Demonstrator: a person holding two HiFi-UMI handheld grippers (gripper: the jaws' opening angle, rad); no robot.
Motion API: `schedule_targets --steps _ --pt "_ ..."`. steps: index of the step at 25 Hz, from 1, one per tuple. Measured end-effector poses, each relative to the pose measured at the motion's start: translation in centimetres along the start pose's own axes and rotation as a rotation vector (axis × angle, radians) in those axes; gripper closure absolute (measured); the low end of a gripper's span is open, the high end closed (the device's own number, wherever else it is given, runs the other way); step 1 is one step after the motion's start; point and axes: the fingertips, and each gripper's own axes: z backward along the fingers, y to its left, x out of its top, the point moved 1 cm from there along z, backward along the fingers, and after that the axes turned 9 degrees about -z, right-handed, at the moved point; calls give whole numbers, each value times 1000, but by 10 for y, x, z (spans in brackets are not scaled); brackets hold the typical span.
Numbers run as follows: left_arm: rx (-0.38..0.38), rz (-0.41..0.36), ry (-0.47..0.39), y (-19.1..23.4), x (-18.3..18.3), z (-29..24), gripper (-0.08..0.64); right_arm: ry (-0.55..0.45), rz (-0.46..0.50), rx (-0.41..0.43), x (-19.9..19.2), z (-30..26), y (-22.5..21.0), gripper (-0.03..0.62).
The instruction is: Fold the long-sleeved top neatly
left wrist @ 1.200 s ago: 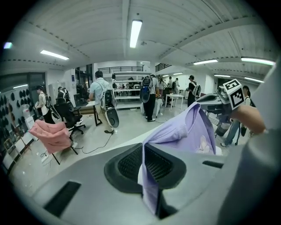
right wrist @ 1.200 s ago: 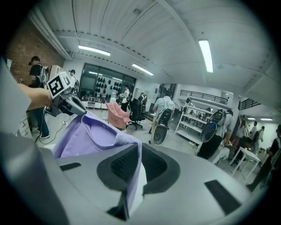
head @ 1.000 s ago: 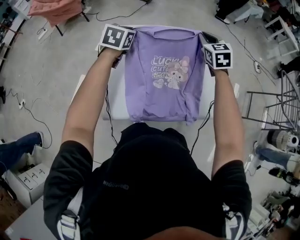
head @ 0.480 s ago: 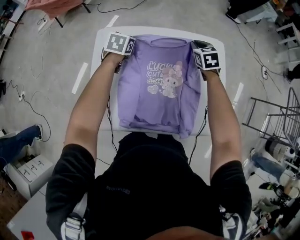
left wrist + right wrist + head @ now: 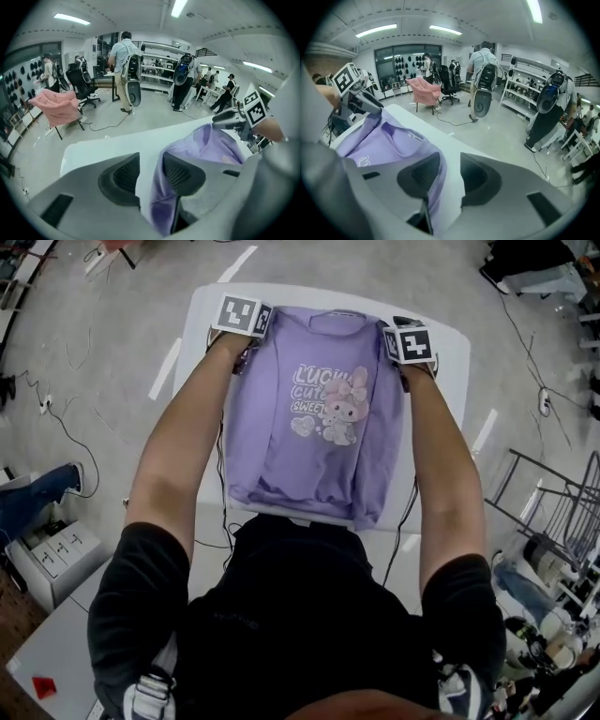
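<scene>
Currently, item: purple top [image 5: 319, 427] flat on table [image 5: 450, 343]; I see shoulder edges slack between opening fingers [image 5: 183, 176] of left gripper [image 5: 149, 173], right gripper [image 5: 450, 176].

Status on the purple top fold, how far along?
Done: the lilac long-sleeved top with a cartoon print lies print-up on the white table. No sleeves show at its sides, so they look tucked under.
In hand: left tongs and right tongs are opening at the shoulders, cloth edge between the jaws, not pinched.
Left: the body is full length, so a crosswise fold likely remains.
</scene>
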Motion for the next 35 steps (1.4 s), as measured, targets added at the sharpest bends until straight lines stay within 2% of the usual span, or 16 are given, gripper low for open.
schedule_targets --steps 4,6,8,9,11,13,17,21,25,29,32,35 --pt "16 17 -24 5 -9 14 417 6 -21 -4 -8 2 -5 474" --pt "25 18 -31 7 -12 22 417 28 -21 -33 -12 9 -12 495" --pt "19 18 -31 7 -12 27 417 31 -34 -58 -12 20 -19 545" --pt "15 17 -31 7 -12 29 417 17 -56 -52 -10 26 -19 576" --pt "4 17 -33 6 -15 34 417 -10 -93 -28 -12 36 -10 584" --pt "-18 18 -39 0 -22 38 417 -23 -90 -12 -19 46 3 584" --pt "-64 -16 -37 -25 -51 55 417 -39 -88 36 -52 83 35 565" --pt "-100 -50 -1 -54 -106 80 416 -37 -102 58 -104 128 72 509" --pt "-111 -32 6 -73 -158 106 377 -34 -214 33 -162 161 92 457" --pt "-145 1 -33 -93 -194 129 347 -51 -299 -25 -200 179 99 416" --pt "-183 -66 -20 -115 -214 136 313 -70 -338 -41 -213 183 104 388" --pt "-198 -125 49 -140 -242 140 308 -41 -388 18 -235 180 120 368"
